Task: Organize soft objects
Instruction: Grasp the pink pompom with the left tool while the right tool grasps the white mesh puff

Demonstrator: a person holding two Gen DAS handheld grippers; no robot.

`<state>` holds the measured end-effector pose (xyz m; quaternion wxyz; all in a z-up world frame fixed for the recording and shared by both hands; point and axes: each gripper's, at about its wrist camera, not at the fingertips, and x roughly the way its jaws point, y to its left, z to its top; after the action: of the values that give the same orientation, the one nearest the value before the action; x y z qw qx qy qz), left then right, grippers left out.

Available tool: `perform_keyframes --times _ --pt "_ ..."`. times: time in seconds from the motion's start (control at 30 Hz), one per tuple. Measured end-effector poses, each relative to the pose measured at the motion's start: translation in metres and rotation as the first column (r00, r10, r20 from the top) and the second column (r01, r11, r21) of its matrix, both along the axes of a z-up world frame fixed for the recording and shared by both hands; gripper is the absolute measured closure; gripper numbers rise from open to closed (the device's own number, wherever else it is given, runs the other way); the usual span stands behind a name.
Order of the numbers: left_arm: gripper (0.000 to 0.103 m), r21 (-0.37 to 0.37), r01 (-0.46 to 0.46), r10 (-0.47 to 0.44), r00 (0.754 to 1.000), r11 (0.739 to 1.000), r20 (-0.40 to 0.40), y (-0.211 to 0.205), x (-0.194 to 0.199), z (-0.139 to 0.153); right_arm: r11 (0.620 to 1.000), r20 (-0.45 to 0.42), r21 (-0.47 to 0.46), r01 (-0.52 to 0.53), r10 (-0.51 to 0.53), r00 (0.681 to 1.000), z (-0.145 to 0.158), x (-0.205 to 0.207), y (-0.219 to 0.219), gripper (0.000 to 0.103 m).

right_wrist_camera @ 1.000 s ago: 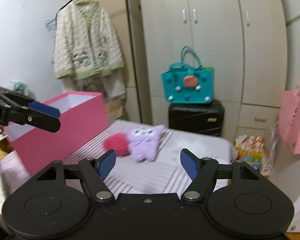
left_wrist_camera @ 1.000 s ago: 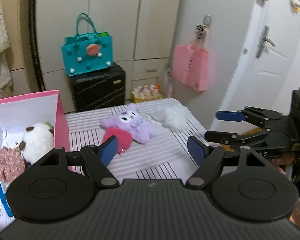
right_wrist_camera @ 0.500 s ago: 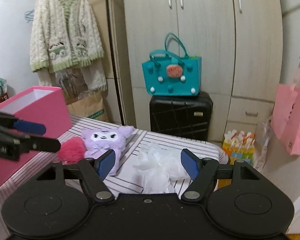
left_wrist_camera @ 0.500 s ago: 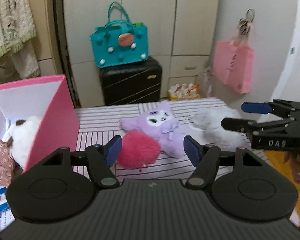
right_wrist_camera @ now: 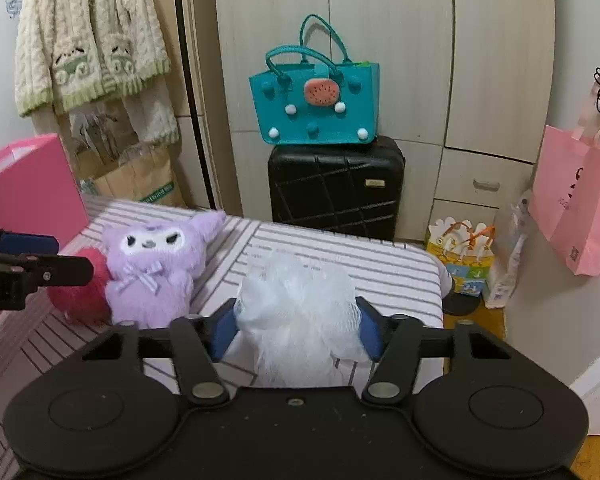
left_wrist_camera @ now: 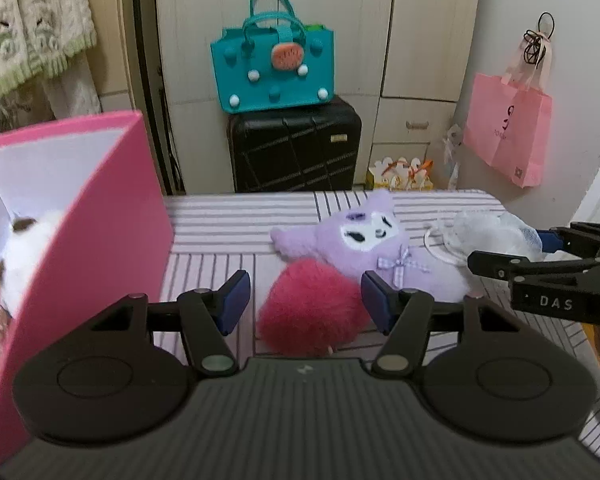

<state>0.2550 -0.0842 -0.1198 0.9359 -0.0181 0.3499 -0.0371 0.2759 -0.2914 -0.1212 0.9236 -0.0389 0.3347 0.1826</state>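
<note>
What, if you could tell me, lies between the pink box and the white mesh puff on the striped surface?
In the left wrist view, a red pom-pom and a purple plush lie between the pink box and the mesh puff.

The table cover (left_wrist_camera: pixel 228 232) is pale lilac-white with thin dark stripes. On it lie a magenta fluffy pompom (left_wrist_camera: pixel 312 308), a lavender plush (left_wrist_camera: pixel 376 240) with a white face and a small checked bow, and a white mesh puff (right_wrist_camera: pixel 300 304). The open box (left_wrist_camera: pixel 88 240) is hot pink outside and white inside — a white plush (left_wrist_camera: pixel 24 248) with a brown ear shows in it. Both grippers are black with blue pads: the left gripper (left_wrist_camera: pixel 304 300) and the right gripper (right_wrist_camera: pixel 298 326). Behind stand a black suitcase (right_wrist_camera: pixel 336 188), a teal bag (right_wrist_camera: pixel 312 104) dotted with white and teal pompoms and a red watermelon patch, a pink paper bag (left_wrist_camera: pixel 508 136), and a cream cardigan (right_wrist_camera: pixel 88 36) trimmed in green — the wardrobe (right_wrist_camera: pixel 380 20) is beige.
</note>
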Motion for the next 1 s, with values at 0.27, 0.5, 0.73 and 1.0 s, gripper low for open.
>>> perform_keyframes --times 0.27,0.5,0.73,1.0 --pt "0.042 -0.007 -0.007 0.007 1.0 1.0 -0.02 0.0 0.007 -0.013 0.998 0.007 -0.032 0.044 -0.044 0.999 -0.005 -0.016 0.004 0.061" --pt "0.042 0.014 -0.011 0.011 0.999 1.0 -0.03 -0.003 0.01 -0.021 0.993 -0.026 0.057 0.108 -0.107 0.994 -0.003 -0.039 0.006 0.063" --pt "0.047 0.049 -0.008 0.009 1.0 0.999 -0.015 -0.004 0.009 -0.024 0.985 -0.056 0.097 0.14 -0.135 0.989 -0.005 -0.056 0.007 0.063" --pt "0.054 0.058 0.011 -0.011 1.0 0.998 -0.008 -0.008 0.004 -0.024 0.985 -0.04 0.085 0.148 -0.145 0.989 -0.007 -0.058 0.012 0.062"
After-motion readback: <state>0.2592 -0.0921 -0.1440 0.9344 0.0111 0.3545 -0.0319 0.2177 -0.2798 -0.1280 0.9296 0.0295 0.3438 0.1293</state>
